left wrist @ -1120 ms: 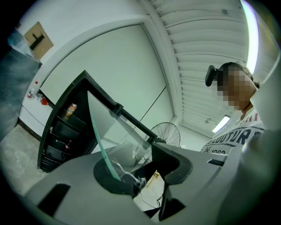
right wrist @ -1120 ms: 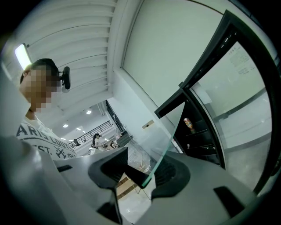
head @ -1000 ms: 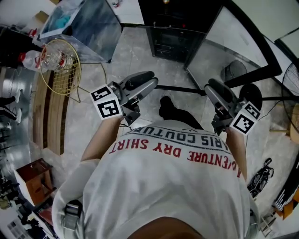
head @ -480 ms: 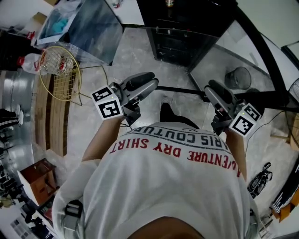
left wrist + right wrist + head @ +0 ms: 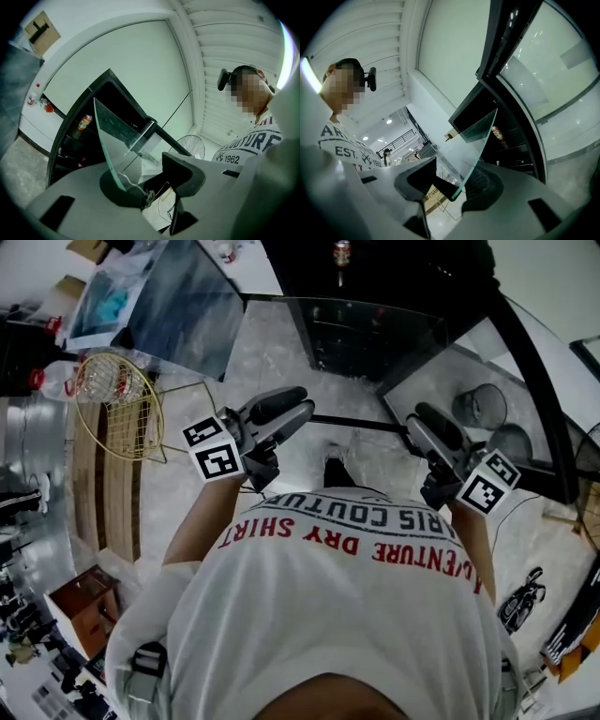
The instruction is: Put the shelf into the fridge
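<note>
A clear glass shelf [image 5: 366, 352] hangs level in front of me, carried by its near edge. My left gripper [image 5: 292, 411] is shut on its left corner and my right gripper [image 5: 420, 420] on its right corner. In the left gripper view the glass shelf [image 5: 117, 136] runs edge-on out of the left gripper [image 5: 140, 180]. The right gripper view shows the glass shelf [image 5: 476, 136] the same way, between the jaws of the right gripper [image 5: 457, 180]. Just beyond its far edge stands the open black fridge [image 5: 375, 277], a can [image 5: 342, 251] inside it.
The fridge's glass door [image 5: 525, 399] stands open at the right, a round bin [image 5: 478, 404] seen through it. A wire basket [image 5: 117, 395], a plastic bottle [image 5: 56, 381] and wooden slats [image 5: 103, 484] lie at the left. A floor fan [image 5: 190, 145] stands behind.
Both grippers have carried the shelf forward towards the fridge, whose dark inside and door now fill more of the top of the head view. The grip on the glass is unchanged.
</note>
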